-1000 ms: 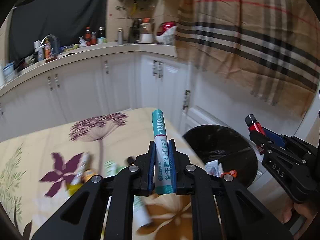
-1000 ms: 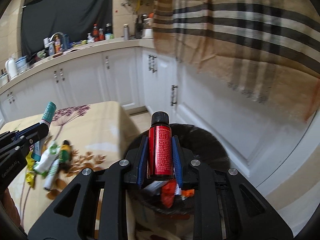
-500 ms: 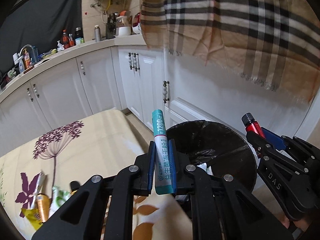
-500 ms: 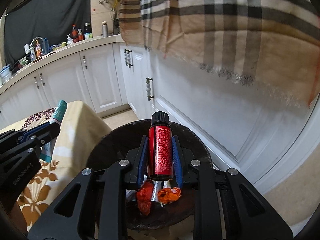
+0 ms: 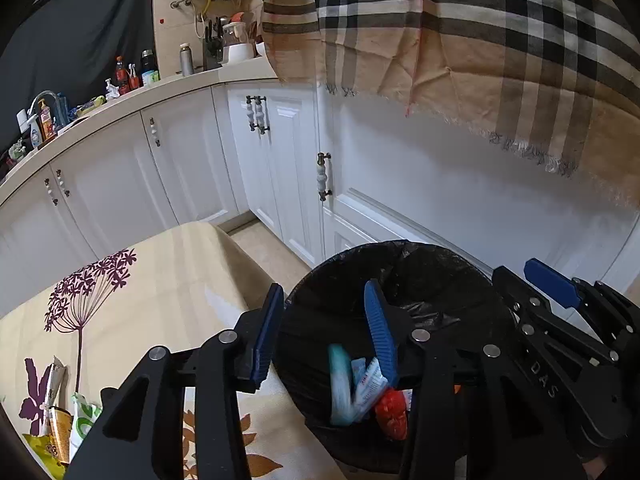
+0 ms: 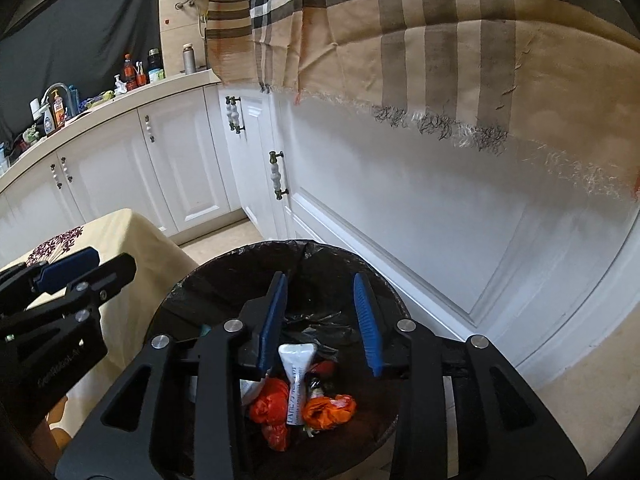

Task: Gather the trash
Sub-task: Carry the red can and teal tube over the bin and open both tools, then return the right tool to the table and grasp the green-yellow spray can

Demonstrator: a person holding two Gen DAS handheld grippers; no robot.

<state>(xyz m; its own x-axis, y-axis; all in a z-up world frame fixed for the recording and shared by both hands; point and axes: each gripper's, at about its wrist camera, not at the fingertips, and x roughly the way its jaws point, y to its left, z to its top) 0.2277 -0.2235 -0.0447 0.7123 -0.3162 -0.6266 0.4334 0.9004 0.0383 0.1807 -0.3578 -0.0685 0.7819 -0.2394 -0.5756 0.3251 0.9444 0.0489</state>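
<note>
A round bin lined with a black bag (image 5: pixel 400 272) (image 6: pixel 248 256) stands on the floor beside the table. My left gripper (image 5: pixel 324 320) is open and empty above the bin's left side. A teal tube (image 5: pixel 340 388) drops blurred into the bin, next to white packets (image 5: pixel 368 384) and red wrappers (image 5: pixel 394 412). My right gripper (image 6: pixel 320 312) is open and empty over the bin's middle. Below it lie a white tube (image 6: pixel 296 376) and orange-red wrappers (image 6: pixel 328 408). The red bottle is mostly hidden there. More wrappers (image 5: pixel 60 416) lie on the table at the left.
The table has a beige flowered cloth (image 5: pixel 160 280) (image 6: pixel 116 228) at the left of the bin. White cabinets (image 5: pixel 280 168) and a white wall panel (image 6: pixel 440 220) stand behind it. A plaid cloth (image 5: pixel 480 40) hangs above. Bottles line the far counter (image 5: pixel 120 76).
Both grippers moved over the bin and opened. The left let go of the teal tube and the right let go of the red bottle; both fell into the bin.
</note>
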